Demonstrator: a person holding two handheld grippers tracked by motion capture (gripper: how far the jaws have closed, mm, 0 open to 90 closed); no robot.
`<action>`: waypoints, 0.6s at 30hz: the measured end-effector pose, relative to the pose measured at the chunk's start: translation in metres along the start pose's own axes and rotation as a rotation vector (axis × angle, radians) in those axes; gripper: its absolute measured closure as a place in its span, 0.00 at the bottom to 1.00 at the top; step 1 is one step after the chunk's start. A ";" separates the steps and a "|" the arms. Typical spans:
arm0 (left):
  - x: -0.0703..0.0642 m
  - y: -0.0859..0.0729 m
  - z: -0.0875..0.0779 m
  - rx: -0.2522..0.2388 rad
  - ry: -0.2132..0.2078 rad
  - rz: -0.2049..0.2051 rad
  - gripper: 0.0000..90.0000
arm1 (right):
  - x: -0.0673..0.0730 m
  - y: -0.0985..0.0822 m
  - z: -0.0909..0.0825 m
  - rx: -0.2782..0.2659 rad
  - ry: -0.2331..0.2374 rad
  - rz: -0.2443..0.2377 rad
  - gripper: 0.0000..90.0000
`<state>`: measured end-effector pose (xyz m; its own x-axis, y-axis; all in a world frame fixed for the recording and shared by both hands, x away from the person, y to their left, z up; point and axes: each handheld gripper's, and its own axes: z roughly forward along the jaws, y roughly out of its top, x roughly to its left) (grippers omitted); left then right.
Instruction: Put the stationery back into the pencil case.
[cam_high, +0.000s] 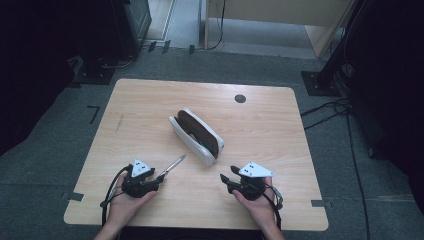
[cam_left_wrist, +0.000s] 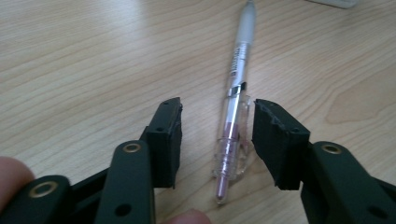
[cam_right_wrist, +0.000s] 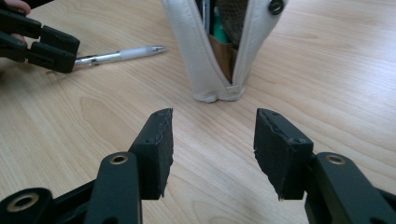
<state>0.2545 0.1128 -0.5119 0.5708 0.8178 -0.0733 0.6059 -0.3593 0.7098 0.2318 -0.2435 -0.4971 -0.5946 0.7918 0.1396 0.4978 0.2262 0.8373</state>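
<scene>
A clear pen (cam_high: 172, 165) with a silver tip lies on the wooden table (cam_high: 150, 100), pointing toward a white pencil case (cam_high: 197, 136). The case lies on its side with its zip open and dark contents showing. My left gripper (cam_high: 161, 177) straddles the pen's back end. In the left gripper view the pen (cam_left_wrist: 236, 84) lies between the jaws of the left gripper (cam_left_wrist: 217, 135), close to the right-hand jaw with a gap at the other. My right gripper (cam_high: 227, 173) is open and holds nothing. In the right gripper view that gripper (cam_right_wrist: 212, 144) faces the case's zipped end (cam_right_wrist: 201, 70), and the pen (cam_right_wrist: 119, 55) and left gripper (cam_right_wrist: 51, 46) lie at upper left.
A small black round cap (cam_high: 240, 98) sits in the tabletop near its far edge. Dark equipment stands (cam_high: 320, 80) and cables rest on the grey floor around the table. Bare wood lies left of the case and along the near edge.
</scene>
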 end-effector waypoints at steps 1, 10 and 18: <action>-0.002 -0.001 0.000 -0.002 0.000 0.009 0.64 | 0.001 0.000 0.001 0.001 0.004 -0.008 0.54; -0.008 -0.003 -0.002 0.011 -0.062 0.075 0.85 | 0.010 -0.003 0.005 0.009 0.049 -0.037 0.55; -0.027 -0.004 -0.002 0.018 -0.221 0.158 0.86 | 0.015 -0.004 0.012 0.030 0.085 -0.057 0.55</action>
<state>0.2353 0.0927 -0.5118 0.7650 0.6336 -0.1152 0.5081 -0.4840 0.7124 0.2280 -0.2254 -0.5048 -0.6736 0.7262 0.1373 0.4792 0.2877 0.8292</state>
